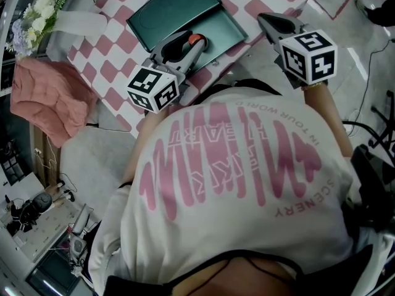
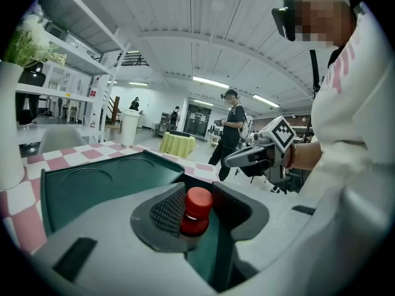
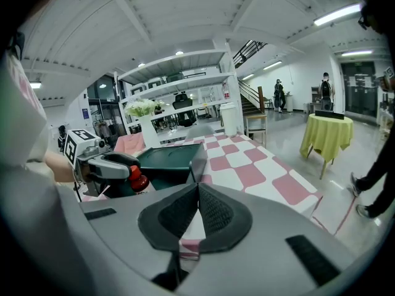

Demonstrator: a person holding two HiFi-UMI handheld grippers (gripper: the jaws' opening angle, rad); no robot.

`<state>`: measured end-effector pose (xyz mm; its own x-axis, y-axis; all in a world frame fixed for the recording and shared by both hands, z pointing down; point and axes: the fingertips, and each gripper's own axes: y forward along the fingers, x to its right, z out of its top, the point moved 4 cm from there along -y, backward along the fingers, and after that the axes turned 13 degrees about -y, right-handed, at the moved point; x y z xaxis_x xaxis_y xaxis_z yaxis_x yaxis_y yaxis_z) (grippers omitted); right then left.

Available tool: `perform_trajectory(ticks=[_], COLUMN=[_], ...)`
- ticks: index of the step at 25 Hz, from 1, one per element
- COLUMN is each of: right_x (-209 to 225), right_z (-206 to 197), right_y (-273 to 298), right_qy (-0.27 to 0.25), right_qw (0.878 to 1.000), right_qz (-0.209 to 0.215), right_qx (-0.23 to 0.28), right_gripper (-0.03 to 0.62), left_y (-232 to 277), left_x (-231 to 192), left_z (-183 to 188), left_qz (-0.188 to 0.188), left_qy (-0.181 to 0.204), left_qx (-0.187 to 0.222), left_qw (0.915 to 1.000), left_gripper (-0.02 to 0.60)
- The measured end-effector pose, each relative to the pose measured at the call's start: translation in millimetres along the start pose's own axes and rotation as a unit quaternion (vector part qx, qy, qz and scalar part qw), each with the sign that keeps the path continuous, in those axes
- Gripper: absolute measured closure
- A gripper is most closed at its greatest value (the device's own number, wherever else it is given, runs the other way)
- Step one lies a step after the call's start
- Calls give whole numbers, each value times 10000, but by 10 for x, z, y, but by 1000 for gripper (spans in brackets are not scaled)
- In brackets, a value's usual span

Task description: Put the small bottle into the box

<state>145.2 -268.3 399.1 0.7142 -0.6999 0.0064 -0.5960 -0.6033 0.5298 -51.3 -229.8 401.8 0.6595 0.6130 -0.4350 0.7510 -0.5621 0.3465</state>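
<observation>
I have the left claw clamped on the small bottle. Both dark ribbed pads sit against its neck, just under the red cap, and the rest of the bottle is hidden below the claw. In the head view the bottle is near the top centre of the frame, over the near part of the dark green box, which lies open on the pink-and-white checked tabletop. I cannot tell whether the bottle's base touches the box floor.

My left forearm comes out from under the white printed shirt and runs toward the upper right of the frame. The claw dips gently toward the box, with its marker cube nearest the body.

The right claw has its jaws together at the tips, with nothing between them. Only the checked cloth shows through the small gap lower down. In the head view it is in the upper right of the frame, near the corner of the tabletop and well apart from the box. Its own marker cube is just above the wrist, and it slopes downward.

A pink cloth lies at the left of the head view, with white flowers in the upper left corner. The right claw's view shows a round table draped in yellow at the right.
</observation>
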Motion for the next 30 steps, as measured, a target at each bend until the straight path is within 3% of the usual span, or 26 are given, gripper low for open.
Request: perform_trajectory(ticks=[30], right_x=[-51], right_z=[-55], right_y=[18], right_qy=[3], right_qw=[10000], right_qz=[19], right_qx=[-20], right_gripper=[588], left_y=[-8], left_x=[-15], left_z=[-49], left_qz=[136], left_qy=[39], left_qx=[-187], left_qw=[9997], left_gripper=[451])
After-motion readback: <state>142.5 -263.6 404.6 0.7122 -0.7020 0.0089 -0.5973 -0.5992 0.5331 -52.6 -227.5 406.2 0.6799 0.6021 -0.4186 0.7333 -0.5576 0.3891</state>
